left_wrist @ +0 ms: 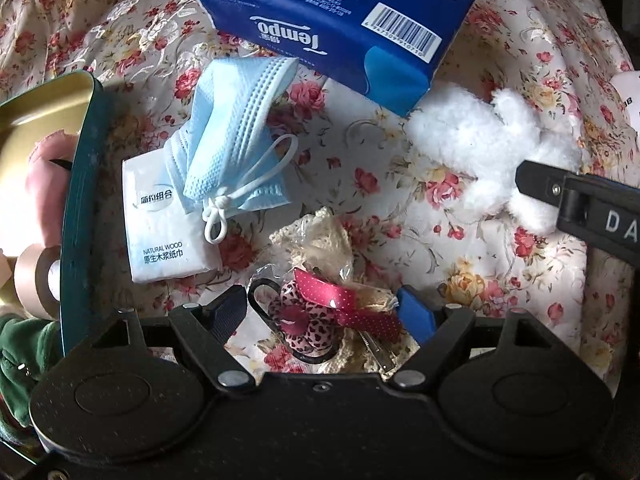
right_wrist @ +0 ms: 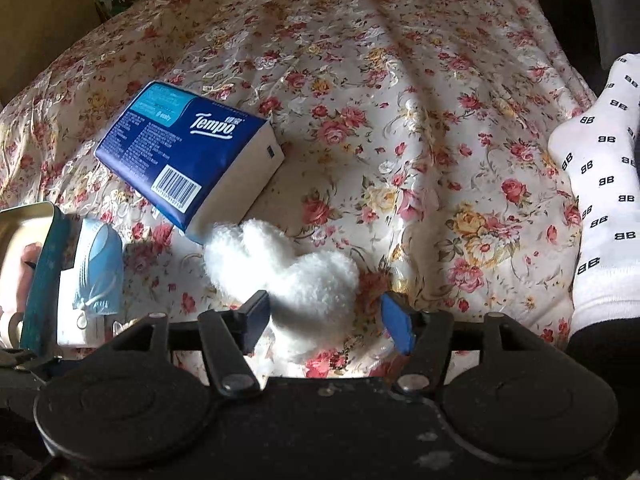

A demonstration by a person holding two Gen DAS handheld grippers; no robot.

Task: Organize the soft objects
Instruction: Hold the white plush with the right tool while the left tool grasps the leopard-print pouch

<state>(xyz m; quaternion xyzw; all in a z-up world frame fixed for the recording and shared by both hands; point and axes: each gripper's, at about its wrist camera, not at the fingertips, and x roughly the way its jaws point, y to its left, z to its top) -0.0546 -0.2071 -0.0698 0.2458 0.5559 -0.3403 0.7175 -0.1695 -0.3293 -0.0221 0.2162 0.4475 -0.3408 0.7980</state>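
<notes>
Jaws of the left gripper stand apart astride a bagged leopard-print and red ribbon hair clip, not pressing it. Right gripper, likewise parted, straddles a fluffy white plush toy on the floral bedspread, beside a blue Tempo tissue pack.

A cream bedspread carries red and yellow roses. Upper centre, the Tempo tissue pack is navy with white lettering. The face mask is pale blue, the plush toy white, the scrunchie pink leopard-print, and the sock at right white with black logos.
</notes>
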